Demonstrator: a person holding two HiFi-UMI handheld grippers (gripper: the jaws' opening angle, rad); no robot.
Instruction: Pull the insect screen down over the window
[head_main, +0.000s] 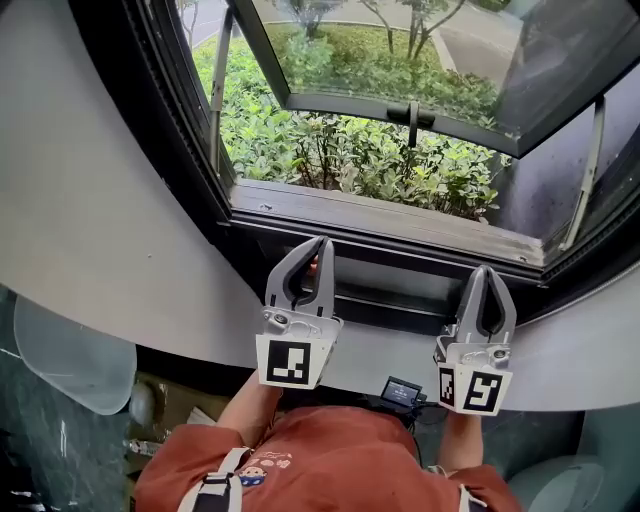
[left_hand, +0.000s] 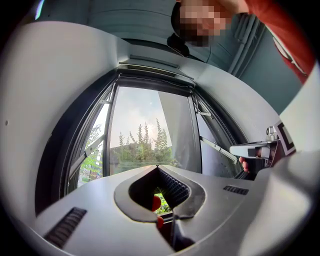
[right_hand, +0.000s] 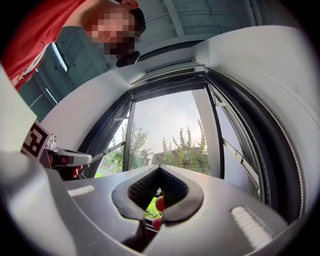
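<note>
Fingers (head_main: 283, 278) on left gripper (head_main: 318, 243) and right gripper (head_main: 484, 271) pressed together, gripping nothing.

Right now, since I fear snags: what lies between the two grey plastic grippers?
In the head view, only a bare stretch of the black metal window frame runs between the left gripper and the right gripper.

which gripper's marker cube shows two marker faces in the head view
The cube on the right gripper: it is turned corner-on, showing two markers. The left gripper's cube shows one.
</note>
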